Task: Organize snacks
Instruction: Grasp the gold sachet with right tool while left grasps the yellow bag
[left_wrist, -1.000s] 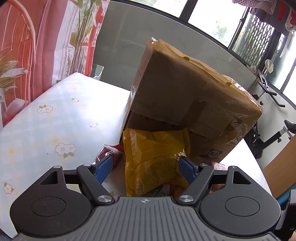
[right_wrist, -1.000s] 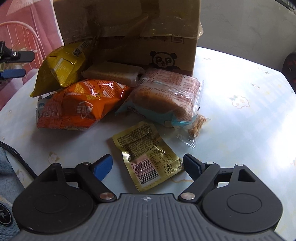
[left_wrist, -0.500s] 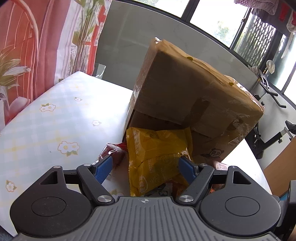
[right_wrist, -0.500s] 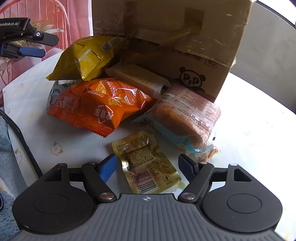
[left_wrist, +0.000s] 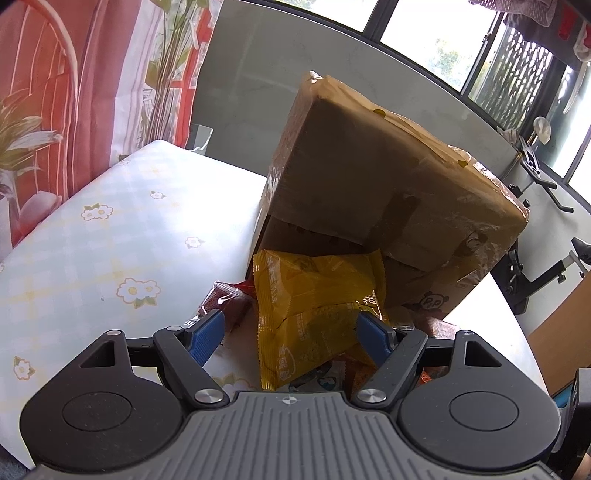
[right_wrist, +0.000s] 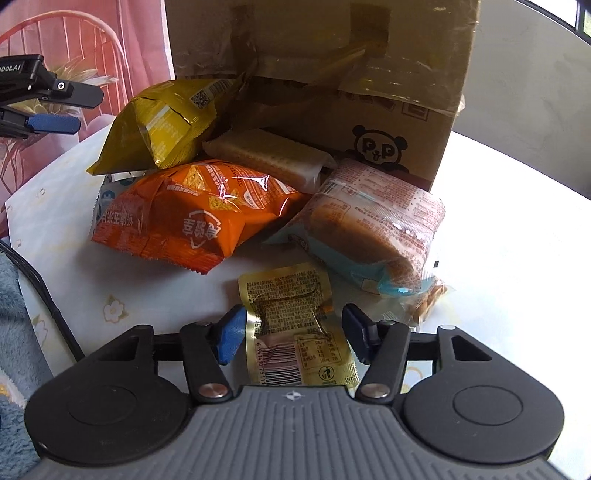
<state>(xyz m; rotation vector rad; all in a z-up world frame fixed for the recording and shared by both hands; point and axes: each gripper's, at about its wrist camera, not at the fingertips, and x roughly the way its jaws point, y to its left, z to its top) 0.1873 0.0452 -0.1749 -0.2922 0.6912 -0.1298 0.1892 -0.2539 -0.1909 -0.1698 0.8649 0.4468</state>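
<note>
Your right gripper (right_wrist: 291, 334) is closing around the gold sachet (right_wrist: 295, 325) flat on the table (right_wrist: 517, 258), pads not yet touching, so press low and catch both edges; left gripper (left_wrist: 291, 332) stays unclenched.

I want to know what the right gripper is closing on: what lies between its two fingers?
In the right wrist view, the flat gold sachet lies on the table between the closing jaws of the right gripper; the pads aren't pressing it yet.
</note>
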